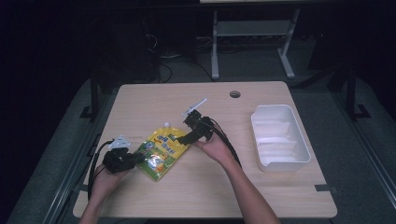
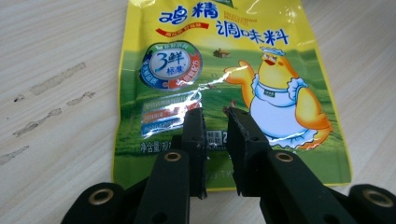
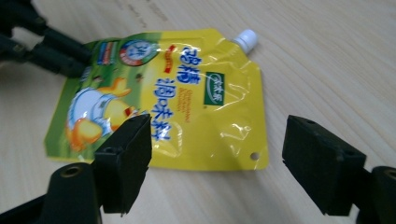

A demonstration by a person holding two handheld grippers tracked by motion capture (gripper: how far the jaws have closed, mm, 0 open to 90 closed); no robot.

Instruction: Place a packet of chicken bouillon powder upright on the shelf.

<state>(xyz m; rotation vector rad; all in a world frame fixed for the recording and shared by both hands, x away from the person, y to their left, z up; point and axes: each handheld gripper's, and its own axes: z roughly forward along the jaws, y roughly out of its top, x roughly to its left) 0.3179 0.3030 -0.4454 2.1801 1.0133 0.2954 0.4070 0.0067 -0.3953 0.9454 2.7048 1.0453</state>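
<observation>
A yellow and green seasoning pouch with a white cap lies flat on the wooden table. My left gripper is at the pouch's bottom edge. In the left gripper view its jaws stand close together, pressed onto the printed film of the pouch with a narrow strip between them. My right gripper hovers at the pouch's upper right side. In the right gripper view its jaws stand wide apart just short of the pouch, nothing between the pads. The left gripper shows there at the far edge.
A white plastic bin stands at the right side of the table. A round cable hole sits near the far edge. Cables trail from both grippers toward the person. The floor and a desk frame lie dark beyond the table.
</observation>
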